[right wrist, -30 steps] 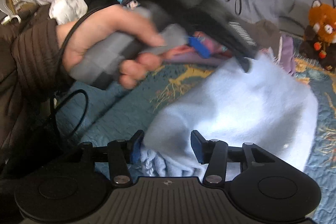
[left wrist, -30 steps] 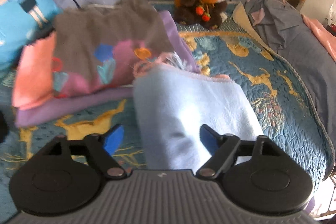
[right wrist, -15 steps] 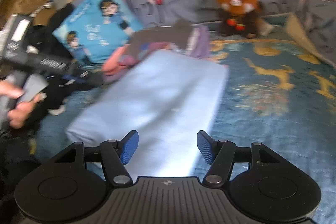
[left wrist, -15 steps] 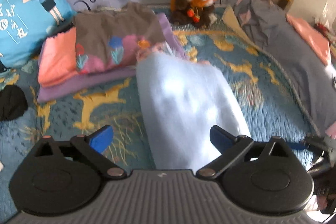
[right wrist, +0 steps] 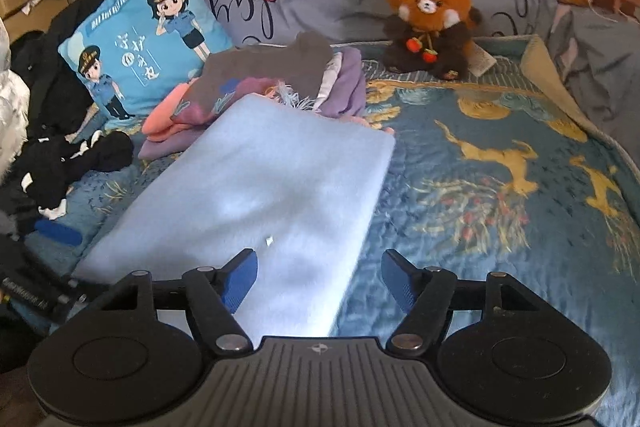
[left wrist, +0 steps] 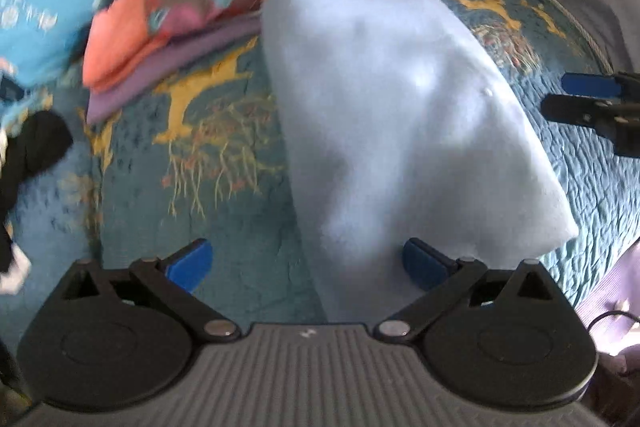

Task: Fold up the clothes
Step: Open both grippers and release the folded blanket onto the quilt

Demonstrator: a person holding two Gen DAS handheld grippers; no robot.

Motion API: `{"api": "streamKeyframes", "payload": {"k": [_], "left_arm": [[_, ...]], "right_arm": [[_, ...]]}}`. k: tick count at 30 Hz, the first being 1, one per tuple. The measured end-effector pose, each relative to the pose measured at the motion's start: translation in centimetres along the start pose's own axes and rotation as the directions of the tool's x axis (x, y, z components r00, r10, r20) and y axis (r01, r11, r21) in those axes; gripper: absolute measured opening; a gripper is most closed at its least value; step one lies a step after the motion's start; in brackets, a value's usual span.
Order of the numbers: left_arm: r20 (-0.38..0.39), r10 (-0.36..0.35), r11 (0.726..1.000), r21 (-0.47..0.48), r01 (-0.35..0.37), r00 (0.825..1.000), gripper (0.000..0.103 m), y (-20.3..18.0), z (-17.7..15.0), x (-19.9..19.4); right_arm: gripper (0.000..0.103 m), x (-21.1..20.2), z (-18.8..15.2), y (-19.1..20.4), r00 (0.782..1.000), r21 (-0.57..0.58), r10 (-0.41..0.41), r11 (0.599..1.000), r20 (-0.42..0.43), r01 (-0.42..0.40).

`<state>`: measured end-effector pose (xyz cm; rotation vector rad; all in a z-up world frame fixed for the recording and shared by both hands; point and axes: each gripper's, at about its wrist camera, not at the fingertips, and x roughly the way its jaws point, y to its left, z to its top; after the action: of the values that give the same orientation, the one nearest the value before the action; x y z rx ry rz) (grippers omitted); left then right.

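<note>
With both my left gripper [left wrist: 306,265] and right gripper [right wrist: 318,281] spread wide and empty, the light-blue garment [right wrist: 256,203] lies folded flat on the bedspread [right wrist: 500,195] beside the folded stack [right wrist: 256,87], stacking possibly remaining.

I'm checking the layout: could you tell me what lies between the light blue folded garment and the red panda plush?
In the right wrist view, only bare quilted bedspread separates the light blue garment from the red panda plush.

Home bedroom: quilted bedspread [right wrist: 500,155], pillows [right wrist: 152,39], plush toy [right wrist: 430,15]
</note>
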<state>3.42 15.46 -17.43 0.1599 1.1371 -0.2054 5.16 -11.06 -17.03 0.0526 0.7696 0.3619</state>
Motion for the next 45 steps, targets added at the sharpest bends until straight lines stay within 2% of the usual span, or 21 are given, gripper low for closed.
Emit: {"api": "streamKeyframes", "payload": {"k": [5,8,10,12,17,21,23,25,30,35,39,41,42,44,45], "left_arm": [[-0.009,-0.048,0.997,-0.058,0.047,0.999,0.103,1.3,-0.3,0.8],[-0.025,-0.078,0.992,-0.100,0.075,0.997,0.103,1.9,-0.6,1.8],[-0.027,-0.111,0.983,-0.147,0.106,0.993,0.103,2.5,-0.9,2.4],[-0.013,-0.144,0.973,-0.187,0.139,0.990,0.103,3.1,-1.2,2.7],[0.044,-0.169,0.966,-0.193,0.174,0.985,0.103,3.3,-1.9,2.7],[0.079,-0.189,0.959,-0.201,0.201,0.979,0.103,3.4,-2.3,2.9],[0.092,-0.197,0.956,-0.204,0.212,0.976,0.103,3.5,-2.4,3.0],[0.112,-0.203,0.953,-0.205,0.222,0.973,0.103,3.7,-2.6,2.9],[0.139,-0.211,0.948,-0.210,0.237,0.967,0.103,3.7,-2.8,2.6],[0.169,-0.202,0.951,-0.203,0.234,0.965,0.103,3.6,-2.9,1.9],[0.199,-0.200,0.948,-0.207,0.241,0.959,0.103,3.7,-2.8,1.2],[0.210,-0.201,0.947,-0.207,0.244,0.957,0.103,3.8,-2.8,0.9],[0.214,-0.201,0.947,-0.207,0.245,0.956,0.103,3.7,-2.8,0.7],[0.226,-0.202,0.946,-0.207,0.250,0.953,0.103,3.7,-2.7,0.4],[0.232,-0.203,0.945,-0.207,0.252,0.951,0.103,3.7,-2.7,0.3]], "right_arm": [[0.066,1.4,0.1,1.7,1.000,-0.088,0.025,0.996,0.018,-0.024],[0.052,1.8,-0.3,2.0,0.999,-0.128,0.033,0.991,0.033,-0.028],[0.031,2.1,-0.6,2.2,0.998,-0.155,0.038,0.987,0.043,-0.031],[0.023,2.4,-0.8,2.5,0.998,-0.182,0.043,0.983,0.052,-0.033],[0.018,2.7,-1.4,2.2,0.997,-0.211,0.056,0.977,0.059,-0.042],[0.015,2.8,-1.6,2.8,0.996,-0.278,0.056,0.960,0.069,-0.035],[0.011,3.0,-1.6,2.9,0.997,-0.284,0.052,0.958,0.063,-0.032],[0.001,3.0,-1.6,2.9,0.997,-0.275,0.055,0.961,0.059,-0.037],[0.000,2.5,-1.6,3.0,0.996,-0.303,0.058,0.952,0.063,-0.036],[0.000,0.1,-1.0,1.3,0.993,-0.250,0.037,0.968,0.114,-0.007],[0.000,-2.7,-1.5,-1.4,0.990,-0.206,-0.043,0.976,0.133,0.070],[0.000,-4.1,-2.2,-3.5,0.981,-0.164,-0.149,0.972,0.125,0.169],[0.000,-4.9,-2.7,-4.8,0.968,-0.131,-0.224,0.962,0.116,0.238],[0.003,-6.8,-3.9,-8.5,0.922,0.006,-0.383,0.924,0.064,0.383],[0.010,-7.6,-4.6,-10.6,0.898,0.093,-0.439,0.895,0.020,0.435]]}}
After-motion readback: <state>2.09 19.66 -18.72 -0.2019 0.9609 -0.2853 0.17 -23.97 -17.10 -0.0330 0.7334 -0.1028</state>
